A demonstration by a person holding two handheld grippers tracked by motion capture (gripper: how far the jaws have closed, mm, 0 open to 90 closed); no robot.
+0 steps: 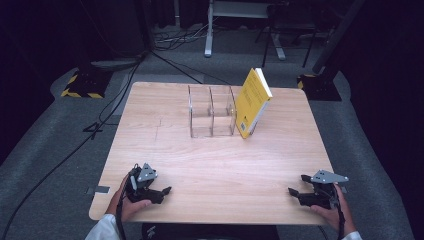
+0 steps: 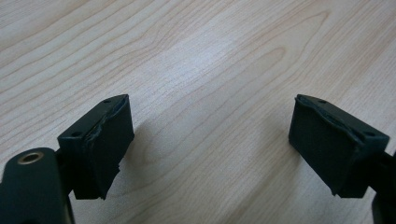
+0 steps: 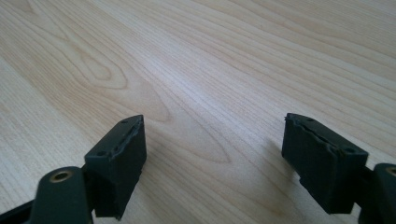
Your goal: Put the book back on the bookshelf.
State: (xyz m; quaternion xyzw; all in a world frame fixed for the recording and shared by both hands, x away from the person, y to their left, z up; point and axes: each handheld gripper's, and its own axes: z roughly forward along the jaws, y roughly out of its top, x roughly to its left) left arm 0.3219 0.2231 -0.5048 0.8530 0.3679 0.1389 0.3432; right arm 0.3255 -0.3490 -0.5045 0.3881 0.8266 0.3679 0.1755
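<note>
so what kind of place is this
Probably a lab or recording studio, not a home: a light wooden table stands alone on grey carpet among dark stands with yellow-black striped bases, loose black cables run across the floor, and dark walls enclose it.

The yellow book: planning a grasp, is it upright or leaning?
Leaning. The yellow book stands on its bottom edge, tilted, resting against the clear divided holder on the table.
</note>
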